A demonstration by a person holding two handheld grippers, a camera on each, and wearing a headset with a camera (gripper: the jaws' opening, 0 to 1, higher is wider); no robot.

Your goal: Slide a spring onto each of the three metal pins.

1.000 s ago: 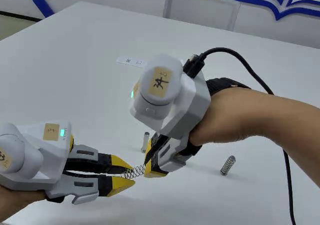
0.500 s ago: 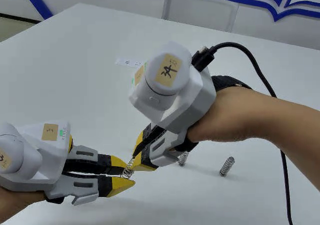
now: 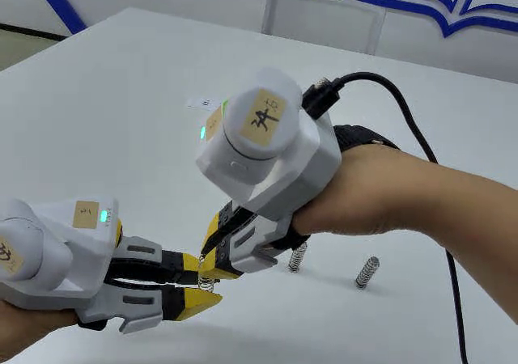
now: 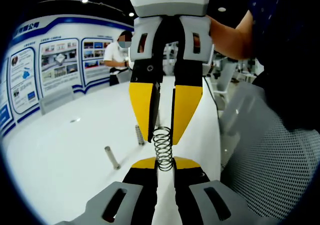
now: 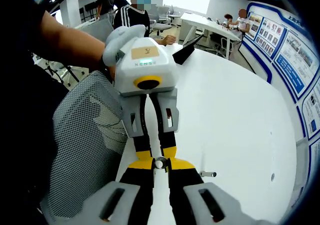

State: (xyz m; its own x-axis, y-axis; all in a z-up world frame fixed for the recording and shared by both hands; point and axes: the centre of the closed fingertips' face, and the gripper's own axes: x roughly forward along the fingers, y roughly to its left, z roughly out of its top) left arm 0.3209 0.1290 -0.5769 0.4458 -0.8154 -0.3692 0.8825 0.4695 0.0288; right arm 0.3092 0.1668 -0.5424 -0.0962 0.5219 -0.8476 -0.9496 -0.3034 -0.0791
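A small silver coil spring (image 4: 162, 149) is held off the desk (image 3: 121, 97), its ends pinched between the yellow tips of the left tool (image 4: 162, 166) and right tool (image 4: 163, 132). Beyond it, a second spring (image 3: 298, 256) and third spring (image 3: 367, 272) stand tilted on the desk, near each other.

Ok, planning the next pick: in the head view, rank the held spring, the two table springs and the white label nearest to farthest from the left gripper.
1. Held spring, in the left gripper's jaws.
2. Middle spring, to its right.
3. Right-hand spring, further right.
4. White label, far back.
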